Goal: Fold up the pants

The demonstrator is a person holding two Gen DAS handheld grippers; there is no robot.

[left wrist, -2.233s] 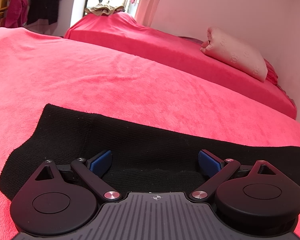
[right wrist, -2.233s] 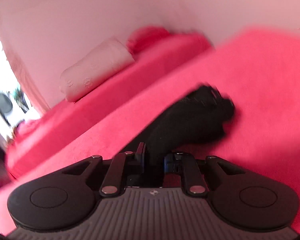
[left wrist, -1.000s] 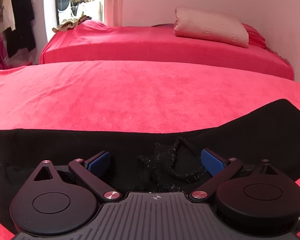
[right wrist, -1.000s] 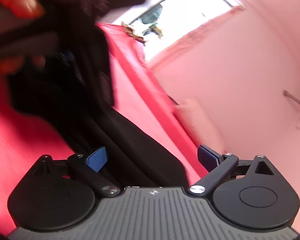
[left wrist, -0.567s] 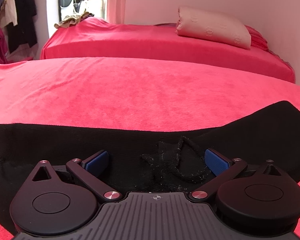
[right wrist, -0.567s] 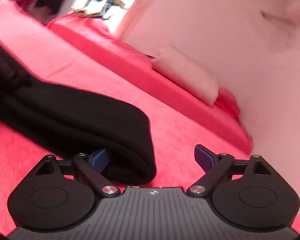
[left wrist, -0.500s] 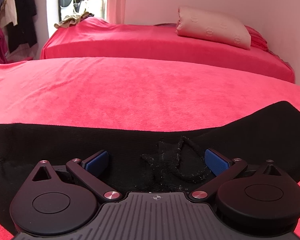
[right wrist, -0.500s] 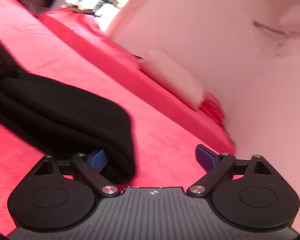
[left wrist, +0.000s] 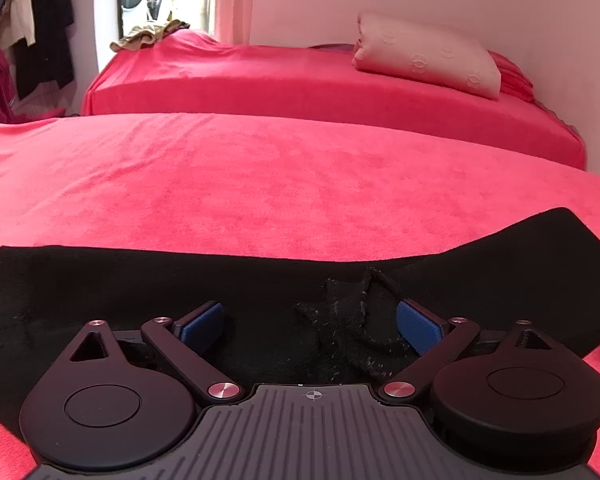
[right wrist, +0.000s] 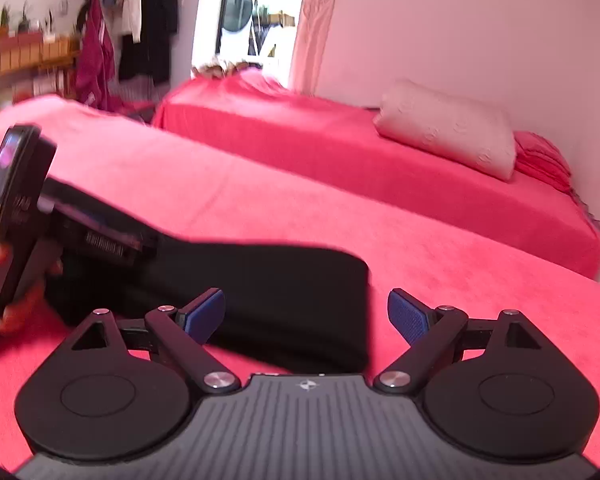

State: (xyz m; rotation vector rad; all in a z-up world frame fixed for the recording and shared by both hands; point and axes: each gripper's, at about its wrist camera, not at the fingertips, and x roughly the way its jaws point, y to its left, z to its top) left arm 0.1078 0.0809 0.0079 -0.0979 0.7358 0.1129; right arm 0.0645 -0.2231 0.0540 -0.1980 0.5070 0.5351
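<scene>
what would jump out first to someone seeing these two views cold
The black pants lie in a long dark band across the bright red blanket, right in front of the open left gripper. In the right wrist view the folded end of the pants sits between the spread fingers of the open right gripper. Behind, a pale pillow rests on a second red bed against the wall.
</scene>
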